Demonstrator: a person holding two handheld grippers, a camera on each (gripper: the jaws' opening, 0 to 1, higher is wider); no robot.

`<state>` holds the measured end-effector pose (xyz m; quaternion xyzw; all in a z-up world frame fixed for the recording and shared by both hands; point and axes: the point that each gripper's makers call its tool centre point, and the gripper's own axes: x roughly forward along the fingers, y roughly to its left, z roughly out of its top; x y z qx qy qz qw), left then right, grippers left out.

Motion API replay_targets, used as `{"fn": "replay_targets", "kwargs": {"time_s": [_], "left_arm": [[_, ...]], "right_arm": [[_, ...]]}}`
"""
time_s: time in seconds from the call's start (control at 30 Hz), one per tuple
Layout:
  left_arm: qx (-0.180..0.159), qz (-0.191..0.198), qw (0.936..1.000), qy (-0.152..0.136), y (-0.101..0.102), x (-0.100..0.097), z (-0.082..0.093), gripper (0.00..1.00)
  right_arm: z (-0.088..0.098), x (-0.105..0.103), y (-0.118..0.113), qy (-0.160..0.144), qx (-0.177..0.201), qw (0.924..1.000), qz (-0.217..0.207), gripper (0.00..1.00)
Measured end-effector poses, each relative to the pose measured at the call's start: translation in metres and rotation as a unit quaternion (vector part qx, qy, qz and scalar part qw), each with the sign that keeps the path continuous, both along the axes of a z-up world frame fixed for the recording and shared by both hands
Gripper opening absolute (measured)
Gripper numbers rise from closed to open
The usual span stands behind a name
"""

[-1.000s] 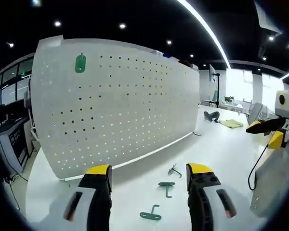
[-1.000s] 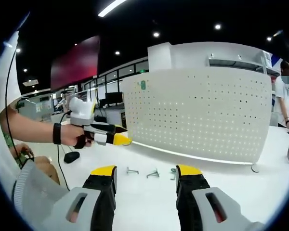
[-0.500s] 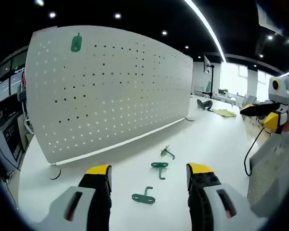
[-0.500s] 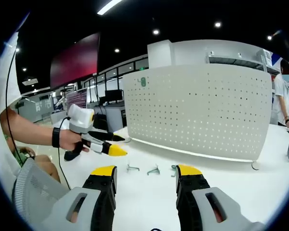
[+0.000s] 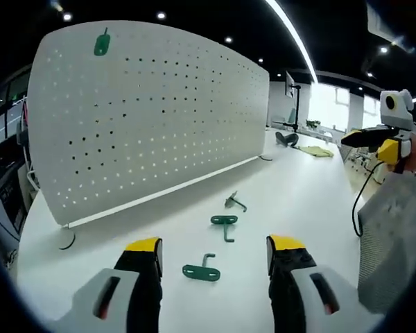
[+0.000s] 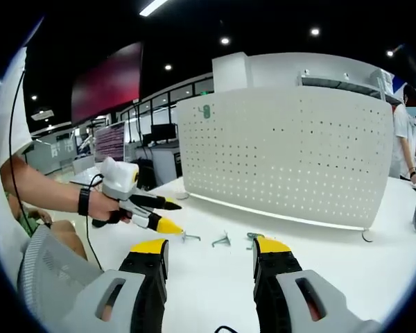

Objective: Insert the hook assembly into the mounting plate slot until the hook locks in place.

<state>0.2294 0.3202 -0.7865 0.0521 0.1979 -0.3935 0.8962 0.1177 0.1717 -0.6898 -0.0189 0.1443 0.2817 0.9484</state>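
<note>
A white pegboard mounting plate [image 5: 159,111] stands upright on the white table [image 5: 298,201], with one green hook [image 5: 101,44] hanging near its top left corner. Three green hook assemblies lie loose in front of it: a near one [image 5: 201,271], a middle one [image 5: 224,223] and a far one [image 5: 234,202]. My left gripper [image 5: 213,255] hovers open just above the near hook, nothing between its jaws. In the right gripper view the same board [image 6: 291,159], hung hook [image 6: 206,111] and loose hooks [image 6: 222,241] appear. My right gripper [image 6: 210,253] is open and empty; the left gripper [image 6: 175,216] hangs low by the leftmost hook [image 6: 189,237].
The right gripper [image 5: 366,144] shows at the right edge, held in a hand with a black cable [image 5: 360,208] trailing. A dark object [image 5: 286,138] and a yellow cloth [image 5: 315,150] lie farther along the table. A person [image 6: 405,132] stands beyond the board's right end.
My left gripper has dropped lower and closer to the loose hooks on the table. The right gripper has stayed nearly still. Both jaw pairs remain open.
</note>
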Motion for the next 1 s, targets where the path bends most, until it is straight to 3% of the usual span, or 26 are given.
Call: {"fn": "replay_targets", "kwargs": {"time_s": [0.6,1.0], "left_arm": [[0.006,0.001,0.9989,0.046,0.005,0.007,-0.044,0.53],[0.002,-0.009,0.9986,0.053,-0.003,0.011,-0.053,0.46]], "right_arm": [[-0.011,-0.009,-0.008,0.02,-0.008,0.9992,-0.033,0.49],[-0.013,-0.008,-0.013,0.027,-0.012,0.9985,-0.046,0.48]]}}
